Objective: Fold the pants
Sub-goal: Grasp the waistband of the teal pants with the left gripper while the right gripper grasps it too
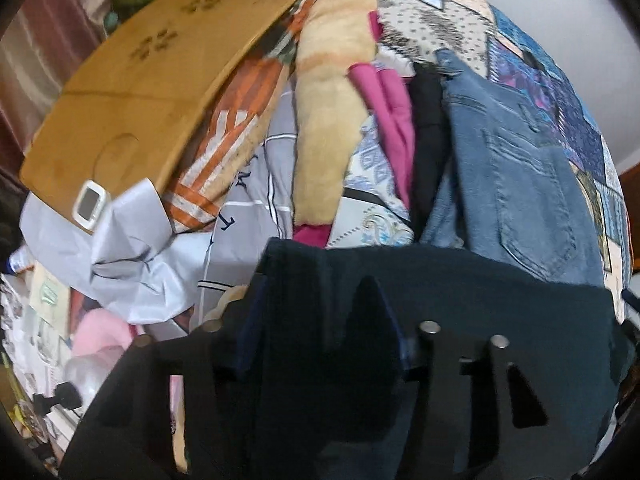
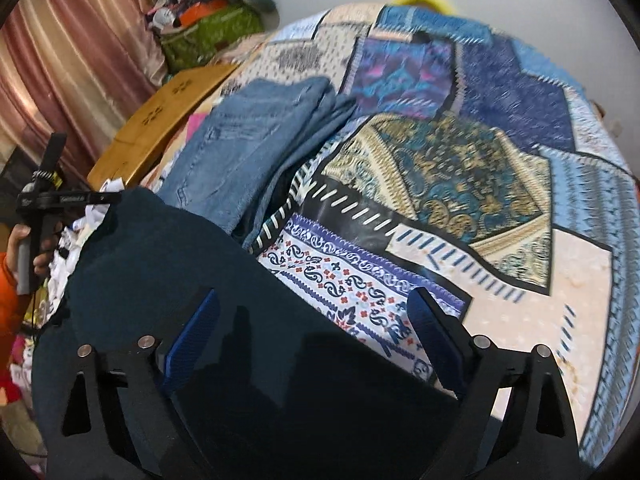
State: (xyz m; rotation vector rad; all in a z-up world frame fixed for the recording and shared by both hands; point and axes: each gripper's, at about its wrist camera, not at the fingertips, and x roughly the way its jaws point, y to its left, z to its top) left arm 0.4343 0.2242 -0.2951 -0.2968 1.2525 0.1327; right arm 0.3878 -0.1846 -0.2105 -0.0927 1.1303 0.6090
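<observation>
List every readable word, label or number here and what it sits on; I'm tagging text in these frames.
"T": single dark letter printed on the grey-white bedsheet, the only clear character.
White lettering on the black bar of the left gripper, seen from the right wrist: too small and blurred to read.
Dark stamped marks on the wooden board: shapes, not legible text.
The jeans show no label.

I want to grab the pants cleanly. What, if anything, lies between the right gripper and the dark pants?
Nothing visible: the dark navy fabric pants lie directly under the open right gripper, no other item across them.
</observation>
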